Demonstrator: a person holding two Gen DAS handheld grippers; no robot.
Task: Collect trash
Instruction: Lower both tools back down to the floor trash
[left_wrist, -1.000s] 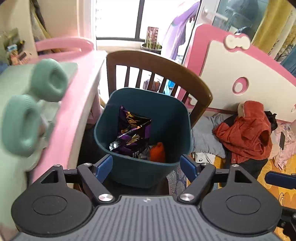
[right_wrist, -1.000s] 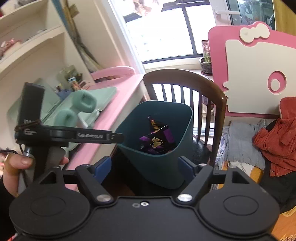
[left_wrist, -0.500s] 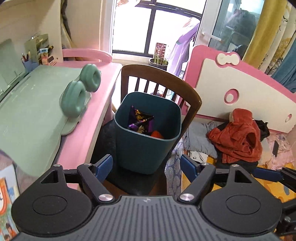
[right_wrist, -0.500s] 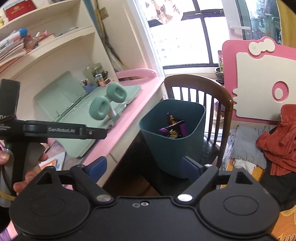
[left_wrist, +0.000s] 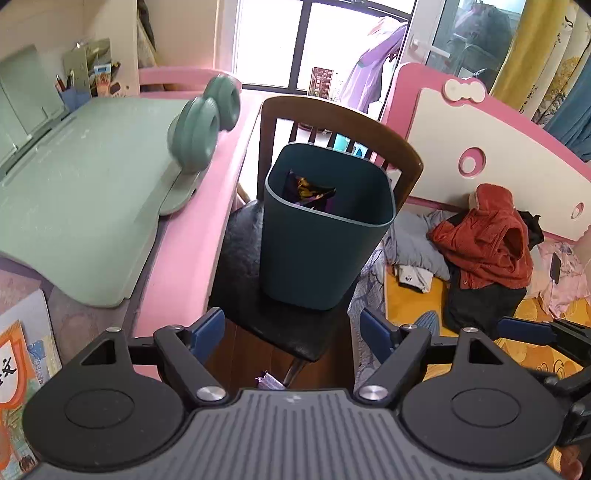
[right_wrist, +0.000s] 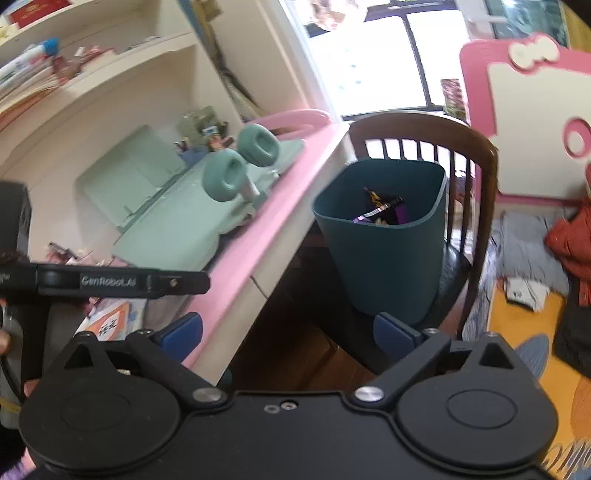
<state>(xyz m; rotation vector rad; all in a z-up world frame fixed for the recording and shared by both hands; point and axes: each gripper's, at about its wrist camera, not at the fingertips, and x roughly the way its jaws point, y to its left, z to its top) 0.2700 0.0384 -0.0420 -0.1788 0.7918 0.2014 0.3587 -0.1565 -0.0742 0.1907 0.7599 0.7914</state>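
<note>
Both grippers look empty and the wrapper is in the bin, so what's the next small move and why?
Probably swing the left gripper down toward the small purple scrap on the floor under the chair. Both grippers' jaws are opening with nothing between them, the bin already holds a purple wrapper, and that scrap looks like the nearest trash left.

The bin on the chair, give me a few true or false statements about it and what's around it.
1. The bin stands on the chair seat. True.
2. The bin is empty. False: a purple wrapper lies inside.
3. The headphones lie on the desk. True.
4. The red jacket hangs on the chair back. False: it lies heaped on the bed.
5. The right gripper fingers clamp the bin. False: nothing is between them.
</note>
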